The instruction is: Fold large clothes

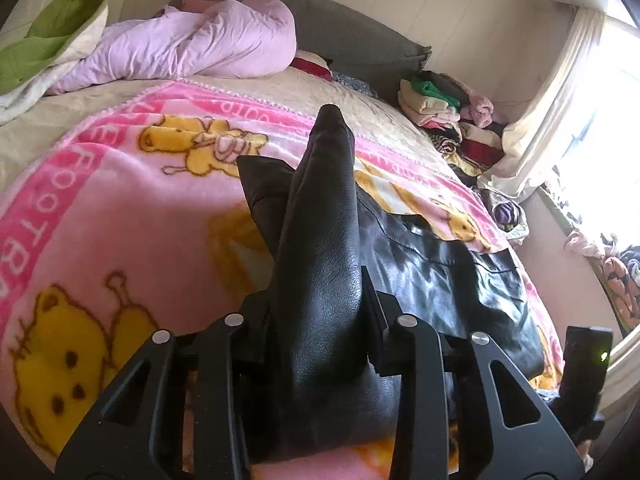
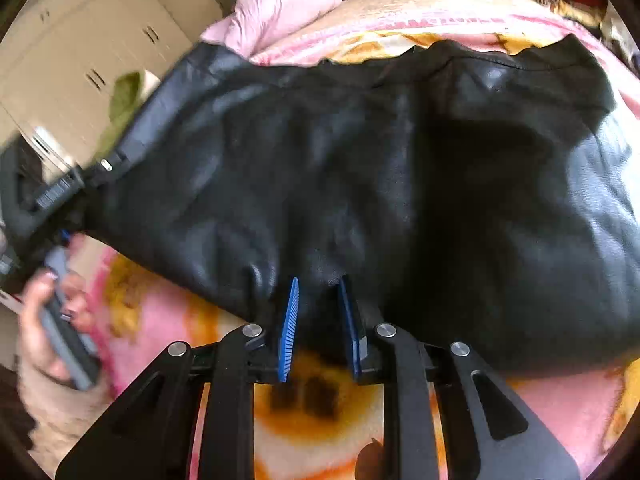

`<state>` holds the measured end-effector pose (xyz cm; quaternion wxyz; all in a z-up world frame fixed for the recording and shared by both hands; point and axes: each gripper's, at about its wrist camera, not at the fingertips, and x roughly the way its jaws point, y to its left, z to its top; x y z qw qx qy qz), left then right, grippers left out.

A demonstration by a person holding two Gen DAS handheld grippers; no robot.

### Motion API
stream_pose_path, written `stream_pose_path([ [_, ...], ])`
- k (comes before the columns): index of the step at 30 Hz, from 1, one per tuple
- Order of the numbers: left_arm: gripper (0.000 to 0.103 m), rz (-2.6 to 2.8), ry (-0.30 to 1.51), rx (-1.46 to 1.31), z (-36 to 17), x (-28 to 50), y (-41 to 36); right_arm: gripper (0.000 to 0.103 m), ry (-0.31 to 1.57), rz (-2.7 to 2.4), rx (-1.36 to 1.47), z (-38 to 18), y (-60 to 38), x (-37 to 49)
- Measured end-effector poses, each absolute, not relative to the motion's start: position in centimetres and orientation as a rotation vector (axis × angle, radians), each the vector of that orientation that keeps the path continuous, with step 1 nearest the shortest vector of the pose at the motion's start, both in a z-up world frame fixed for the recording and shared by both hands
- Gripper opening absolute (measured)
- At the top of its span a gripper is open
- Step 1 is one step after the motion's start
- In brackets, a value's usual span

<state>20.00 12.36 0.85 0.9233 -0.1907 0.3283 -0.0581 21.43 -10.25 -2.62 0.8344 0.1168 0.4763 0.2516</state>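
While the left gripper (image 1: pixel 320 320) pinches a black leather jacket (image 2: pixel 360 168) sleeve between its fingers, the right gripper (image 2: pixel 318 328) sits half open, holding nothing, and should grab the hem next.

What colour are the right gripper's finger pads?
Blue pads, clearest in the right wrist view.
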Motion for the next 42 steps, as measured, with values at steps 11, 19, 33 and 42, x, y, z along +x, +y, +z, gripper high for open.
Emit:
stream_pose_path([
  [11, 0.025, -0.147, 0.604, -0.312, 4.7, 18.4, 8.3, 0.079, 0.828, 0.594, 0.343, 7.4, -13.9, 21.4],
  [19, 0.024, -0.186, 0.577, -0.245, 6.8, 17.7, 4.7, 0.092, 0.853, 0.684, 0.292, 11.9, -9.6, 24.7],
  [33, 0.021, -0.210, 0.567, -0.204, 7.4, 17.0, 3.0, 0.092, 1.117, 0.615, 0.041, 10.2, 2.2, 31.0],
  [42, 0.028, -0.257, 0.563, -0.165, 7.9, 16.0, 2.4, 0.034, 1.096, 0.655, -0.031, 8.9, 2.1, 31.6],
])
